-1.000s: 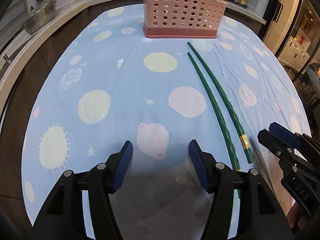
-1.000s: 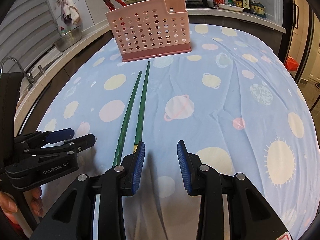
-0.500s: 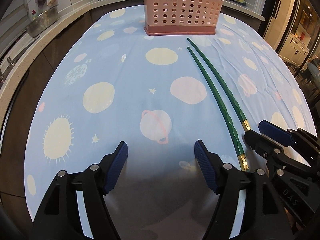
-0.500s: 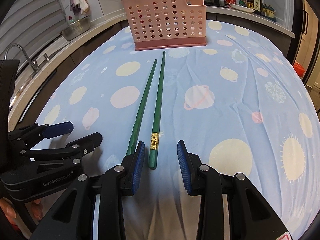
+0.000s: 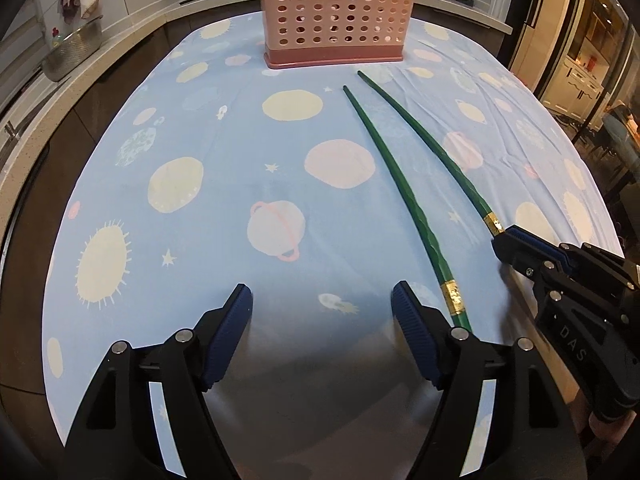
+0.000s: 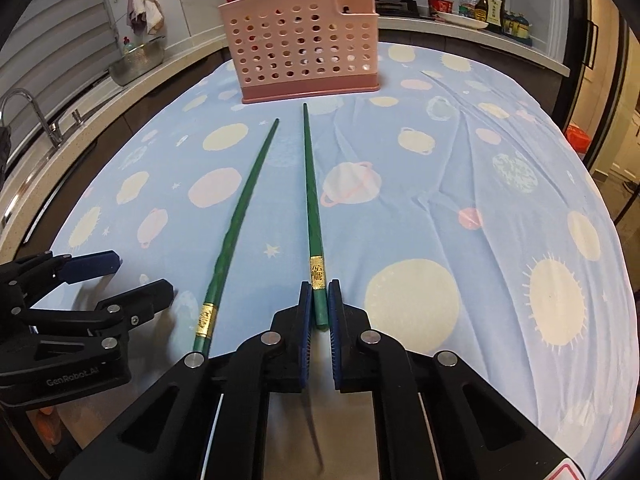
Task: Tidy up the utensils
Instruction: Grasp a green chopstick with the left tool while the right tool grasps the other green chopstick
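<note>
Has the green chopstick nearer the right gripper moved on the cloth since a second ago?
Yes. That green chopstick has swung apart from its twin; its tip now lies nearer the pink perforated basket, its gold-banded end clamped in the right gripper.

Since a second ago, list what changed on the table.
The right gripper slid sideways over the right-hand green chopstick and shut on its gold-banded end. The left gripper is opening, with nothing between its fingers. The other green chopstick and the pink utensil basket stayed put.

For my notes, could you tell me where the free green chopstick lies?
In the right wrist view, the free green chopstick lies on the tablecloth, left of the clamped chopstick.
</note>
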Action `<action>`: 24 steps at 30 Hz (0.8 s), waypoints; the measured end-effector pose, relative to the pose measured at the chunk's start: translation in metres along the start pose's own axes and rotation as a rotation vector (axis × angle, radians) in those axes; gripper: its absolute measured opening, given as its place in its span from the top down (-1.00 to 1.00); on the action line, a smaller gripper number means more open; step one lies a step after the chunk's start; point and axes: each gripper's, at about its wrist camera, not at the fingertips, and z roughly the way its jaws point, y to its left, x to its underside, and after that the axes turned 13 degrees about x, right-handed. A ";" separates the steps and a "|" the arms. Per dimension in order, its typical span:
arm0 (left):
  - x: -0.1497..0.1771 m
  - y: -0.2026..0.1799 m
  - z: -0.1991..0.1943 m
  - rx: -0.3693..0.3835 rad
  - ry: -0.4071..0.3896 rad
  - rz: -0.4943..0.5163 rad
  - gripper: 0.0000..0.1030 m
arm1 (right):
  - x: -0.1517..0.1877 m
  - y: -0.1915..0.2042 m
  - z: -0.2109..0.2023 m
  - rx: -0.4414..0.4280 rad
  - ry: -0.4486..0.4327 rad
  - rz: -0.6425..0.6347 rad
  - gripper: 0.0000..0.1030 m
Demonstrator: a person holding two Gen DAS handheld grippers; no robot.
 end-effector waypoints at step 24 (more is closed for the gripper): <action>0.010 -0.034 0.002 0.050 0.008 0.070 0.70 | 0.019 -0.025 -0.011 -0.015 0.020 0.049 0.87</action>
